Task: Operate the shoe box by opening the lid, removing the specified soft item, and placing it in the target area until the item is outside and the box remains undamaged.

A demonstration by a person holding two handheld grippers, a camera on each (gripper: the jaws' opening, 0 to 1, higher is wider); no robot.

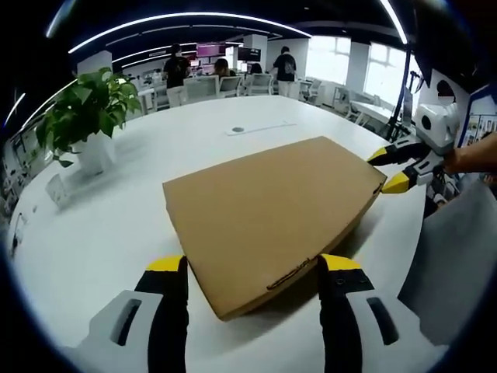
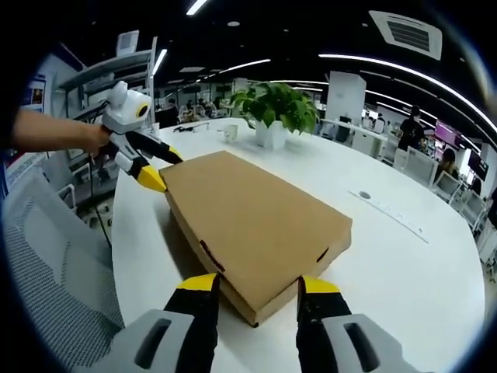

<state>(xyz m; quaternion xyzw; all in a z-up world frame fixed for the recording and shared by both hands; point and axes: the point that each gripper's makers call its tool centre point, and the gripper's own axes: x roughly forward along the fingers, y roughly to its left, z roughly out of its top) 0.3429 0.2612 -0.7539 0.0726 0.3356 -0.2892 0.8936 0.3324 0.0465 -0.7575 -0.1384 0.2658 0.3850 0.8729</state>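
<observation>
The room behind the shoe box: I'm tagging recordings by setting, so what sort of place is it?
Probably an open-plan office: a large white table, a potted plant, rows of desks and chairs, strip ceiling lights.

Both views face the shoe box [image 1: 272, 214] closely from opposite ends.

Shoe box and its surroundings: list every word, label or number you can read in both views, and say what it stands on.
None can be read.
Shoe box: plain brown lid and sides, no print visible.
Background screens and wall posters in the left gripper view: too small and blurred to read.
</observation>
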